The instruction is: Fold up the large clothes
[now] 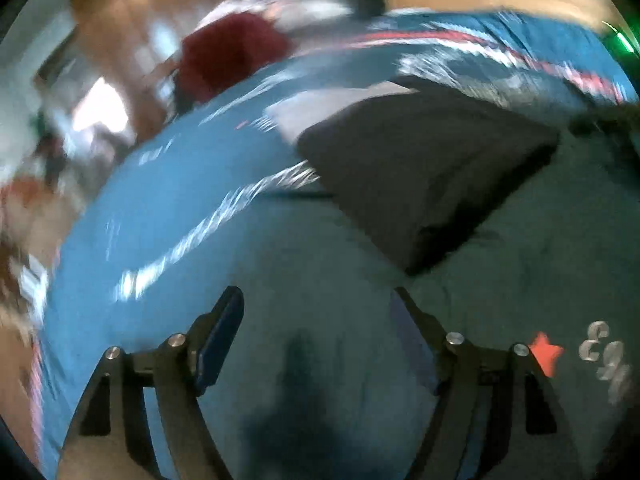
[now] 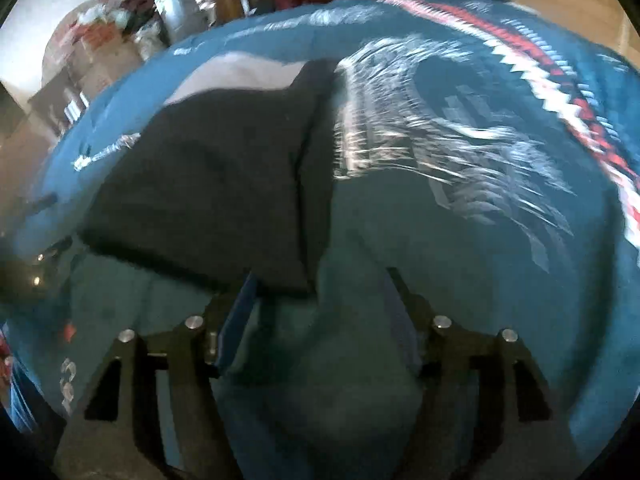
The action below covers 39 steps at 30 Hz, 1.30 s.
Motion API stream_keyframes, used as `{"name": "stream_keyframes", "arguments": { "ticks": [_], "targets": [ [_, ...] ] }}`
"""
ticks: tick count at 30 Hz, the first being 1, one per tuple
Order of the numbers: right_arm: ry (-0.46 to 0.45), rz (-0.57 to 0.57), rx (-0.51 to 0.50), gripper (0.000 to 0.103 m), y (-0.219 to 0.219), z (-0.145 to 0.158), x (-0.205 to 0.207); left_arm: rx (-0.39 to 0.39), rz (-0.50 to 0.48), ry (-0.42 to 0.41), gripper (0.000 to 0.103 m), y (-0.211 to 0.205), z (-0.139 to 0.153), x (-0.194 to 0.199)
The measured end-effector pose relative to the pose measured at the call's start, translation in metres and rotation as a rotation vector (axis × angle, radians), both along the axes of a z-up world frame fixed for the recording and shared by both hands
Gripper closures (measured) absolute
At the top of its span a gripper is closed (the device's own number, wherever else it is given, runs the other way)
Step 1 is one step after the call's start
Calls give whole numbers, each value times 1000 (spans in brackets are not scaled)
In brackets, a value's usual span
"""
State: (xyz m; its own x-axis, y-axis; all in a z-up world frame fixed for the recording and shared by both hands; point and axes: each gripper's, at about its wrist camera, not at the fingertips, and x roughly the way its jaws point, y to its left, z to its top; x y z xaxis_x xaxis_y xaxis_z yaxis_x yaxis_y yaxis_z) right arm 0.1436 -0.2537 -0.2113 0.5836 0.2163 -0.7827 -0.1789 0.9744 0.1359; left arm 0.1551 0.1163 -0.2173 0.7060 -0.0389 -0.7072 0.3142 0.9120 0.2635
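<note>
Dark folded garment (image 1: 420, 172) lies flat on the blue patterned bedspread (image 1: 168, 216), w/ a pale grey piece (image 1: 332, 108) poking out from under its far edge. Left gripper (image 1: 316, 300) hovers just short of its near corner, fingers spread wide, nothing btwn them. Right gripper (image 2: 320, 284) also gapes empty, its left finger (image 2: 240, 308) at the garment's near edge; both views blurred.

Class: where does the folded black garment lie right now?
The black garment lies on the blue blanket, partly over a grey cloth: upper right in the left wrist view, left of centre in the right wrist view.
</note>
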Motion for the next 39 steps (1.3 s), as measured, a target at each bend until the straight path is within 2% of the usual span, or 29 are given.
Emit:
{"name": "stream_keyframes", "arguments": {
  "ticks": [1,2,4,6,8,9,11,13,15,18,26,33,39],
  "targets": [
    [-17,-6,-11,31,3,5,-8,-18,38,1,19,7,2,-6],
    [-29,-6,-26,15,10,7,-16,-55,87,4,15,5,2,-8],
    [-41,-19,-75,0,28,3,-18,-137,155,23,10,0,-5,-8],
    [-15,-57,-110,0,38,-7,-8,-144,206,66,9,-12,-19,-1],
    [52,-98,-151,0,43,-29,-4,-142,220,178,9,-24,-43,7],
    [76,-112,-157,0,43,-37,-4,-120,238,208,4,-29,-52,10],
    [78,-143,-148,0,40,-45,-15,-104,244,188,0,-31,-54,9],
    [51,-152,-150,0,38,-45,-23,-133,256,215,0,-26,-54,11],
    [53,-155,-150,0,37,-45,-22,-137,265,224,0,-26,-55,12],
    [66,-156,-141,0,34,-48,-18,-126,265,187,0,-30,-59,11],
    [45,-200,-146,0,37,-51,-18,-207,300,158,0,-23,-60,17],
    [52,-202,-111,0,31,-54,-15,-207,295,139,0,-23,-61,15],
    [45,-200,-119,0,33,-57,-11,-227,292,136,0,-21,-62,15]
  ]
}}
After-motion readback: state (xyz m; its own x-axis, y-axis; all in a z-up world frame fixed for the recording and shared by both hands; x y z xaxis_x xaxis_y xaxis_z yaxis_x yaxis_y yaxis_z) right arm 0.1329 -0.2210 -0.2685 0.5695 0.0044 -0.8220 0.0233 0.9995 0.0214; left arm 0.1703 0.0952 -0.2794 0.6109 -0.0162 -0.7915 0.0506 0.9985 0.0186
